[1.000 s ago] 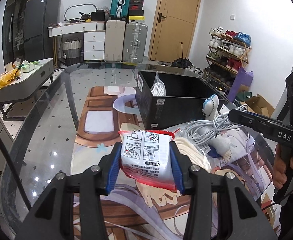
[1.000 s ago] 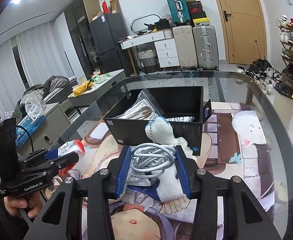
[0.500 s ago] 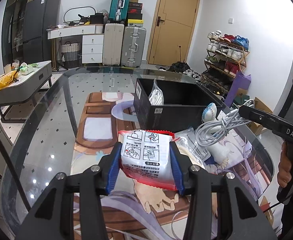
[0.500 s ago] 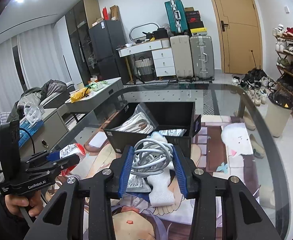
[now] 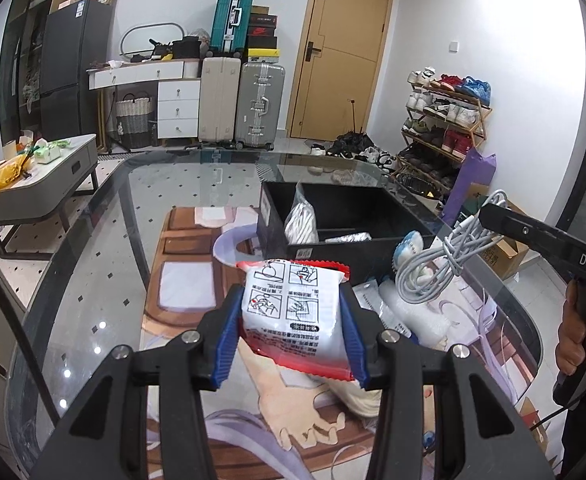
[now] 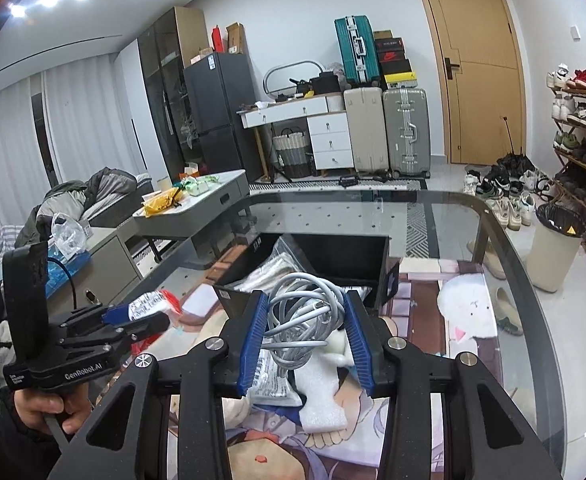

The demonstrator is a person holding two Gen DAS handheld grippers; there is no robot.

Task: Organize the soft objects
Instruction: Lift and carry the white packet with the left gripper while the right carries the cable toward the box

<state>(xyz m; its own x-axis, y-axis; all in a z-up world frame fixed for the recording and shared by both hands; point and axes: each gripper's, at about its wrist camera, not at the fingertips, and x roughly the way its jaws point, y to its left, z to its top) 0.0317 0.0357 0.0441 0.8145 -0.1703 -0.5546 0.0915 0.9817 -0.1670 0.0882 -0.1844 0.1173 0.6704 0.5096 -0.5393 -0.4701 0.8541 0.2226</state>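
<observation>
A red and white printed packet (image 5: 293, 304) is pinched between the blue pads of my left gripper (image 5: 291, 336), held above the mat. From the right wrist view the same left gripper (image 6: 141, 316) shows at the left with the packet (image 6: 151, 305) in it. My right gripper (image 6: 305, 336) is shut on a coil of grey cable (image 6: 299, 308), lifted just in front of the black box (image 6: 333, 256). In the left wrist view that cable (image 5: 429, 276) hangs from the right gripper (image 5: 489, 214) beside the box (image 5: 345, 250). The box holds a bagged white bundle (image 5: 301, 222).
Under the cable lie a white foam piece (image 6: 321, 396), a clear plastic packet (image 6: 269, 376) and a blue and white plush (image 5: 407, 245). A printed mat (image 5: 189, 280) covers the glass table (image 5: 93, 264). A person's hand (image 6: 41, 408) grips each handle.
My right gripper rose with the cable coil, lifting it off the plush and foam, which stayed on the mat. The left gripper kept its hold on the packet and barely moved.
</observation>
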